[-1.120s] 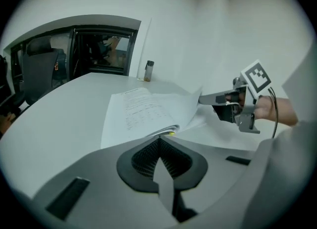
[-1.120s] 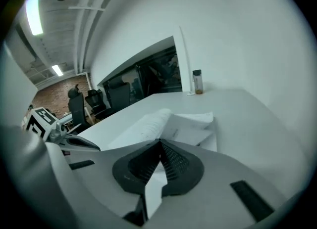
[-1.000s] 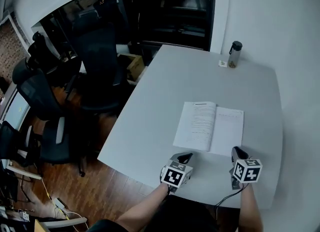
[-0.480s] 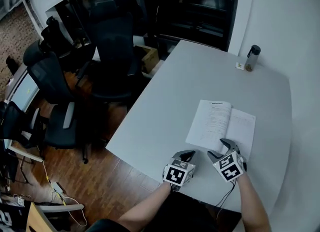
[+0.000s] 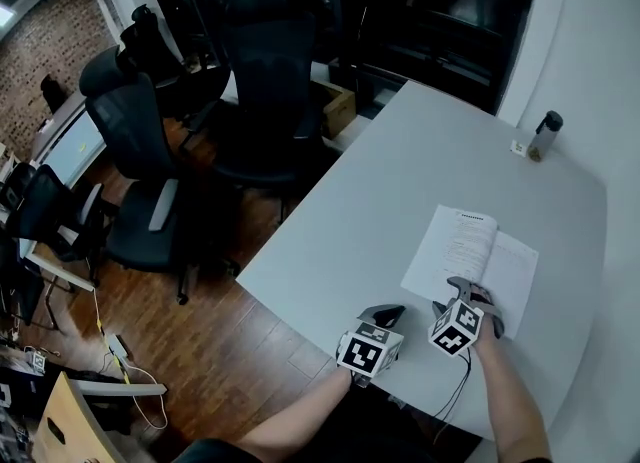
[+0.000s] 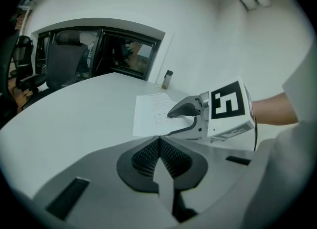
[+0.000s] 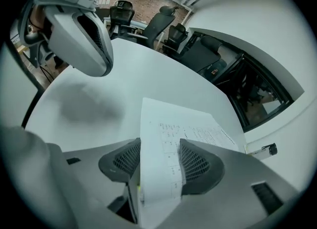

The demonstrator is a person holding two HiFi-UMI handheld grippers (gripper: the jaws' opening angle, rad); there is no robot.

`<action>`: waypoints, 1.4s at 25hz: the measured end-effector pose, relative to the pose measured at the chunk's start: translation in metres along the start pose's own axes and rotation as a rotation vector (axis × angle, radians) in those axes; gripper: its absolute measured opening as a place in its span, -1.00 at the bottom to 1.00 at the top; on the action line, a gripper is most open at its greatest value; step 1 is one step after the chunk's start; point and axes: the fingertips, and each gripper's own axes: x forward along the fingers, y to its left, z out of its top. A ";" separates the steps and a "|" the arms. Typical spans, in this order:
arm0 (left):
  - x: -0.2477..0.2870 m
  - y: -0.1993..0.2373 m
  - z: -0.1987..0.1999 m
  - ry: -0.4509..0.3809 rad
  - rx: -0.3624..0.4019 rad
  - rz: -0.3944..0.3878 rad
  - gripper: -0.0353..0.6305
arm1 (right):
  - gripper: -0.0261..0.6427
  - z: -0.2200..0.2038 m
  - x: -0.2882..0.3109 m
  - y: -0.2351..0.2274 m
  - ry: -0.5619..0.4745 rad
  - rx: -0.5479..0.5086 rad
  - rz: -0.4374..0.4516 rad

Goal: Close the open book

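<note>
The open book (image 5: 470,251) lies flat on the white table (image 5: 400,181), its printed left page (image 7: 183,124) facing up. My right gripper (image 5: 470,297) is at the book's near edge, pointing steeply down. Its jaws stand wide apart, with the near edge of the left page rising between the pads (image 7: 159,159); no firm pinch shows. From the left gripper view the right gripper (image 6: 173,121) straddles the book (image 6: 151,109). My left gripper (image 5: 388,314) hovers over bare table just left of the book, shut (image 6: 158,141) and holding nothing.
A dark bottle (image 5: 543,136) stands at the table's far right corner, with a small white item beside it. Several black office chairs (image 5: 270,81) crowd the floor to the left of the table. The table's near edge runs just below both grippers.
My right gripper has swung left from beside the book's right corner to its near edge, rolled over and opened its jaws around the page. The left gripper drifted slightly.
</note>
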 end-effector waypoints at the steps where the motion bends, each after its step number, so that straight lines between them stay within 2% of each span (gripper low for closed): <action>1: 0.000 0.000 0.000 -0.002 -0.001 -0.003 -0.88 | -0.18 0.002 -0.003 -0.001 -0.010 0.017 -0.003; 5: 0.002 -0.004 0.004 -0.002 0.008 -0.023 -0.88 | -0.34 0.009 -0.022 -0.005 -0.071 0.086 -0.022; 8: 0.007 -0.011 0.005 0.006 0.026 -0.046 -0.88 | -0.47 0.009 -0.041 -0.013 -0.141 0.196 -0.058; 11: 0.014 -0.020 0.007 0.017 0.047 -0.070 -0.88 | -0.57 0.001 -0.061 -0.027 -0.223 0.392 -0.102; 16: 0.023 -0.038 0.009 0.033 0.085 -0.111 -0.88 | -0.63 -0.041 -0.082 -0.037 -0.322 0.794 -0.151; 19: 0.025 -0.048 0.008 0.040 0.102 -0.133 -0.88 | -0.63 -0.066 -0.087 -0.034 -0.351 1.002 -0.150; 21: 0.025 -0.053 0.006 0.042 0.110 -0.144 -0.88 | -0.63 -0.085 -0.087 -0.029 -0.343 1.099 -0.155; 29: 0.018 -0.081 0.021 0.000 0.156 -0.205 -0.88 | -0.63 -0.157 -0.121 -0.008 -0.300 1.300 -0.197; 32: 0.016 -0.098 0.035 -0.028 0.189 -0.236 -0.88 | -0.63 -0.168 -0.143 -0.010 -0.328 1.302 -0.255; 35: 0.015 -0.123 0.052 -0.062 0.225 -0.265 -0.88 | -0.63 -0.164 -0.170 -0.021 -0.415 1.290 -0.285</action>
